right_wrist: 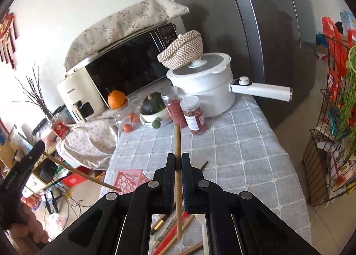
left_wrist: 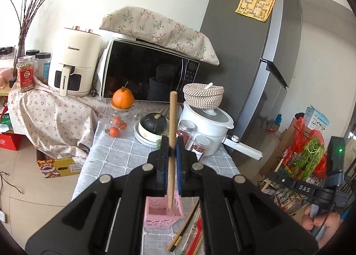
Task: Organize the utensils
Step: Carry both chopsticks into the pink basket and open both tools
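My left gripper (left_wrist: 173, 151) pinches a wooden chopstick (left_wrist: 172, 143), its tip inside the pink holder (left_wrist: 163, 216) below my fingers. My right gripper (right_wrist: 178, 161) pinches another chopstick (right_wrist: 178, 179) above the loose chopsticks (right_wrist: 171, 239) on the tablecloth (right_wrist: 233, 154).

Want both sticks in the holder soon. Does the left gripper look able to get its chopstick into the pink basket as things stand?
Probably yes. The left gripper is shut on a wooden chopstick whose lower tip already hangs over the open top of the pink basket, with nothing between them.
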